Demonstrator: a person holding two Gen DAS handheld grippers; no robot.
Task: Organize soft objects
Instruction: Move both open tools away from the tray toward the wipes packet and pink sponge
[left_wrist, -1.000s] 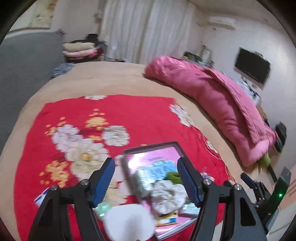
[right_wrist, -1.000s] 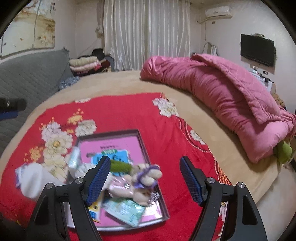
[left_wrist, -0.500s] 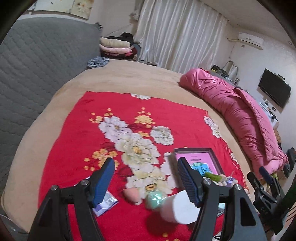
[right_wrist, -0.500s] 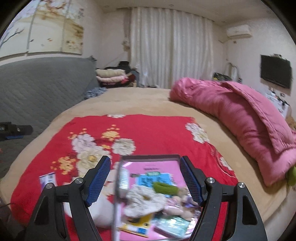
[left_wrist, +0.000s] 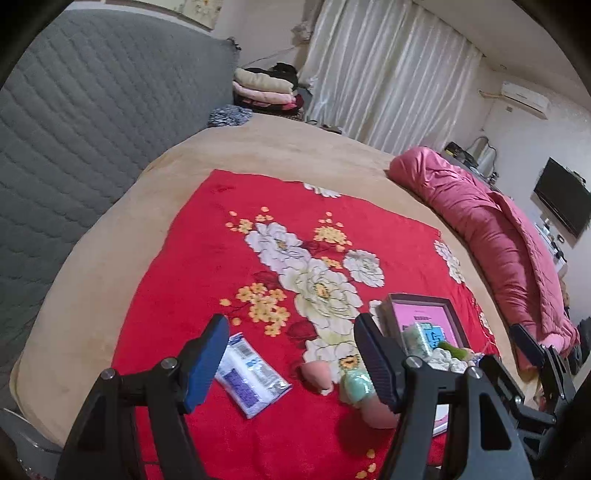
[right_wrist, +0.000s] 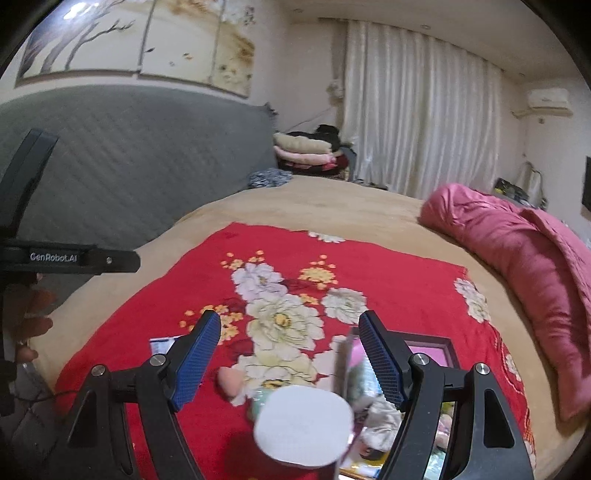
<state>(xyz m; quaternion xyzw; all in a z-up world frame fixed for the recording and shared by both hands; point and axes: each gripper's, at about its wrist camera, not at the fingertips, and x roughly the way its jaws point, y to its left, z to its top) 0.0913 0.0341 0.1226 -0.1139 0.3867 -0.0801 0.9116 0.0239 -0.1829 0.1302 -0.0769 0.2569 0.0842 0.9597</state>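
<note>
Left gripper (left_wrist: 291, 354) has swung away from the tray (left_wrist: 448, 308), jaws spread and empty, now over the wipes packet (left_wrist: 251, 376) and pink sponge (left_wrist: 317, 373) left of the tray. Right gripper (right_wrist: 290, 356), also spread, hovers above the white roll (right_wrist: 304, 424). Loose items come next, likely.

"GenRobot.AI" in white on black bar of left gripper (right_wrist: 70, 258), wipes pack (left_wrist: 249, 376) print unreadable
</note>
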